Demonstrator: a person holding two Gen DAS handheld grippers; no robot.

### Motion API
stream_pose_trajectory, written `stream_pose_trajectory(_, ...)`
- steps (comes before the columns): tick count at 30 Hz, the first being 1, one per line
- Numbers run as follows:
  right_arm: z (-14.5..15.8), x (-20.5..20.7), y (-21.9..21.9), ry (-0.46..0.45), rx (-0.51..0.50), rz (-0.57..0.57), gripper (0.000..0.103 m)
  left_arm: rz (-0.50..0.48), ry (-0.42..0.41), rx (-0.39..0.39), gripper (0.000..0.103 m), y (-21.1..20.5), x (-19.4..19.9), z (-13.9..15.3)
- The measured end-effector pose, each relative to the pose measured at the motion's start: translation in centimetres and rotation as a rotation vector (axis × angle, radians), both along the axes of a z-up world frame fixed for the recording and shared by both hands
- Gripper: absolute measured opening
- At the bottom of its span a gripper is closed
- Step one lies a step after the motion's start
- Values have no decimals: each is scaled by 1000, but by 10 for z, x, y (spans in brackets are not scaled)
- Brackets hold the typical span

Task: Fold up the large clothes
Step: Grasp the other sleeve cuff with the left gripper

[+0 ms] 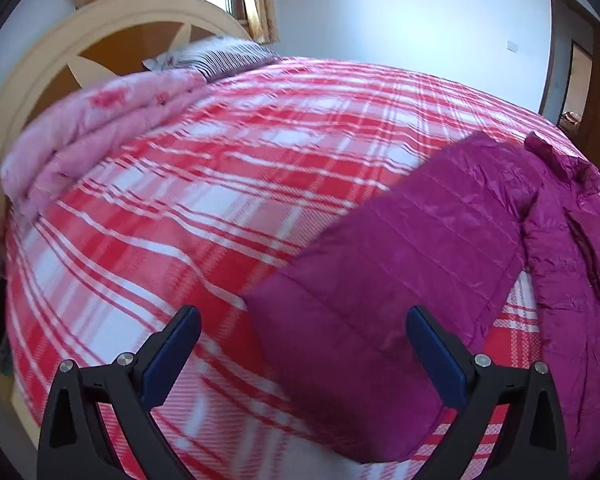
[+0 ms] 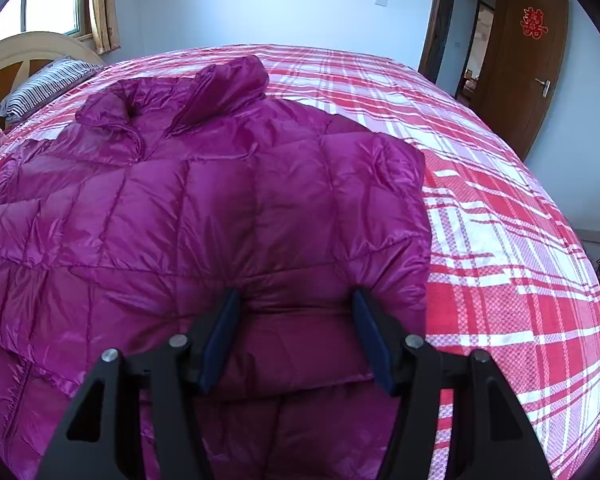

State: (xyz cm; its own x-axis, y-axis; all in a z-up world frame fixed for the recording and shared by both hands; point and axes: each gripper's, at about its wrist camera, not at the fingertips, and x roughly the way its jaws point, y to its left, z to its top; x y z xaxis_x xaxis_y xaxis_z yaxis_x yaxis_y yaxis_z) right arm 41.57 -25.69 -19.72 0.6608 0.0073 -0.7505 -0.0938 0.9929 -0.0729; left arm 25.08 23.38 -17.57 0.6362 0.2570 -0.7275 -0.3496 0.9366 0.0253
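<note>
A magenta quilted down jacket (image 2: 204,208) lies on the red and white plaid bed (image 2: 500,216), collar toward the headboard. Its right side is folded over the body. My right gripper (image 2: 296,304) is half closed around a puffed fold of the jacket's edge, its blue pads (image 2: 220,336) pressing the fabric on both sides. In the left wrist view the jacket's sleeve (image 1: 380,280) stretches out over the plaid sheet (image 1: 180,200). My left gripper (image 1: 304,320) is wide open above the sleeve's cuff end and holds nothing.
A folded pink quilt (image 1: 80,140) and a striped pillow (image 1: 224,56) lie at the cream headboard (image 1: 40,72). A window with curtains is behind it. A brown door (image 2: 528,60) stands open on the far right wall.
</note>
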Motion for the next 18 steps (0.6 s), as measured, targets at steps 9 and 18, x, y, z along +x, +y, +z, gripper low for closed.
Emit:
stream_pose_trajectory(9,1,-2,-2,-3,8,0,63,-8,-20,53,25,-12,4,0)
stream_pose_trajectory(18,2,-2,-2,-7,11,-2,64,-28,-167,90,19,-8,6,73)
